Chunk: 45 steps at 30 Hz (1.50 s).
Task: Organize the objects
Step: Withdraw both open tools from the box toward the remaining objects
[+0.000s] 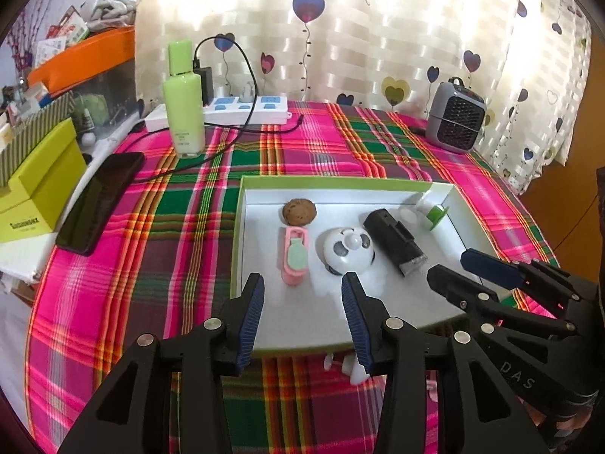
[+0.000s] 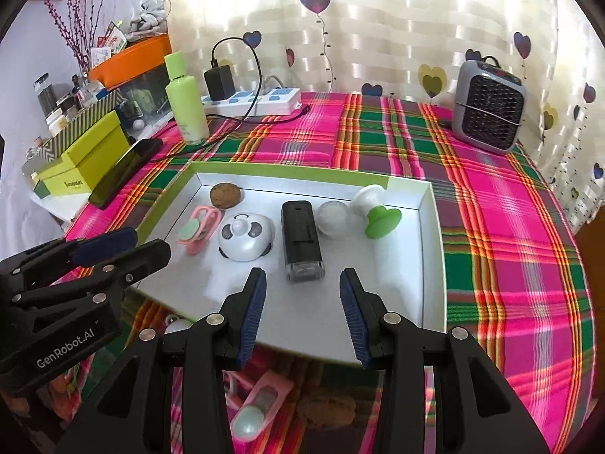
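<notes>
Across the room: a cream curtain [image 1: 378,30] printed with hearts on stems hangs behind the bench, daylight glowing through it.
Bench: a round bench [image 1: 159,227] under a pink, green and purple plaid cloth fills most of both views.
Left edge: stacked clutter stands beside the bench, with a lime-green box [image 1: 41,189] under a striped box and an orange bin [image 1: 87,56] above.
Tray: a shallow white tray with a green rim [image 2: 433,242] lies near the middle of the cloth and holds 6 small things in a rough row.
Tray contents: a brown cookie [image 2: 225,195], a pink clip [image 2: 199,231], a panda-faced bell [image 2: 245,241], a black lighter-like case [image 2: 301,244], a small clear jar [image 2: 332,219] and a white-and-green stand [image 2: 378,213].
Outside the tray: another pink clip [image 2: 261,405] lies on the cloth at the near edge, partly hidden by the fingers.
Back of bench: a grey fan heater [image 2: 489,111], a white power strip [image 2: 257,102] with a black charger, and a pale green bottle [image 1: 183,102].
Phone: a dark phone [image 1: 100,200] rests tilted at the left edge.
Left hand-held gripper [image 1: 302,319]: jaws apart, nothing between them, above the tray's near edge.
Right hand-held gripper [image 2: 302,316]: jaws apart and empty, just beside the left one.
</notes>
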### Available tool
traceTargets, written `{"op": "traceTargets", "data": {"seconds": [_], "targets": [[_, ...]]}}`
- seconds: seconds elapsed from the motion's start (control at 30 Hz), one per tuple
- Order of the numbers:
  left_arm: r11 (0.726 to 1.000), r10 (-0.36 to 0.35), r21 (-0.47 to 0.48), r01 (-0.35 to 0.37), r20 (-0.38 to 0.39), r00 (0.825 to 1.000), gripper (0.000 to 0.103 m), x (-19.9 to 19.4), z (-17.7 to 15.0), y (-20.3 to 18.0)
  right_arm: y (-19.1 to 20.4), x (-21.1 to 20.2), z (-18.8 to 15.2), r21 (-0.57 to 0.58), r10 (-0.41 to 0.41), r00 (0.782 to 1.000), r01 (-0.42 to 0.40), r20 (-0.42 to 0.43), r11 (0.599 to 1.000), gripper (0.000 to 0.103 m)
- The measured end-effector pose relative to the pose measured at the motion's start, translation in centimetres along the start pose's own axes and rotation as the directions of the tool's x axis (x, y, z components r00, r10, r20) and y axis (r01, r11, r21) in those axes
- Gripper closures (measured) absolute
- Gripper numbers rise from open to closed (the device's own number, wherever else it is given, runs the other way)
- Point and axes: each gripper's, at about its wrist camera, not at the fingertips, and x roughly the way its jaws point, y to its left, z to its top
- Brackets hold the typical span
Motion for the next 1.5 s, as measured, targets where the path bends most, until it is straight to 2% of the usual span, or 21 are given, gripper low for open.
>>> {"op": "traceTargets", "data": {"seconds": [0.27, 0.5, 0.57, 0.93, 1.17, 1.2, 1.23, 1.3, 1.5], "targets": [[1.000, -0.007, -0.006, 0.007, 0.021, 1.000, 0.061, -1.4, -1.2, -0.2, 0.2, -1.3, -1.1, 0.017, -0.002, 1.000, 0.002, 0.018, 1.000, 0.061], [1.000, 0.009, 0.001, -0.009, 0.044, 0.999, 0.061, -2.5, -2.3, -0.4, 1.0, -2.6, -2.3, -0.016, -0.020, 0.999, 0.020, 0.048, 1.000, 0.061], [1.000, -0.012, -0.004, 0.013, 0.045, 0.999, 0.061, -2.9, -2.6, -0.4, 1.1, -3.1, -2.8, -0.017, -0.017, 0.998, 0.018, 0.057, 1.000, 0.061], [1.000, -0.027, 0.006, 0.027, 0.046, 0.999, 0.061, -3.7, -4.2, -0.6, 1.1, -4.3, -4.5, -0.002, -0.012, 0.997, 0.012, 0.070, 1.000, 0.060], [0.997, -0.075, 0.011, 0.075, 0.040, 0.996, 0.058, -3.8, -5.6, -0.2, 0.3, -5.0, -6.1, 0.032, 0.013, 0.998, -0.015, 0.059, 0.999, 0.059], [0.997, -0.083, 0.009, 0.083, 0.037, 0.996, 0.058, -3.7, -5.8, -0.1, 0.3, -5.0, -6.3, 0.036, 0.013, 0.998, -0.015, 0.055, 0.999, 0.058], [0.995, -0.100, 0.007, 0.100, 0.033, 0.994, 0.058, -3.6, -5.9, -0.1, 0.3, -4.9, -6.5, 0.038, 0.012, 0.999, -0.014, 0.051, 0.999, 0.052], [0.995, -0.101, -0.002, 0.101, 0.021, 0.995, 0.058, -3.3, -6.2, 0.0, 0.3, -4.7, -6.9, 0.044, 0.015, 0.999, -0.017, 0.040, 0.999, 0.047], [0.994, -0.105, -0.013, 0.105, -0.001, 0.994, 0.058, -2.7, -7.0, 0.1, 0.8, -3.9, -7.4, 0.044, 0.026, 0.999, -0.027, 0.023, 0.999, 0.047]]}}
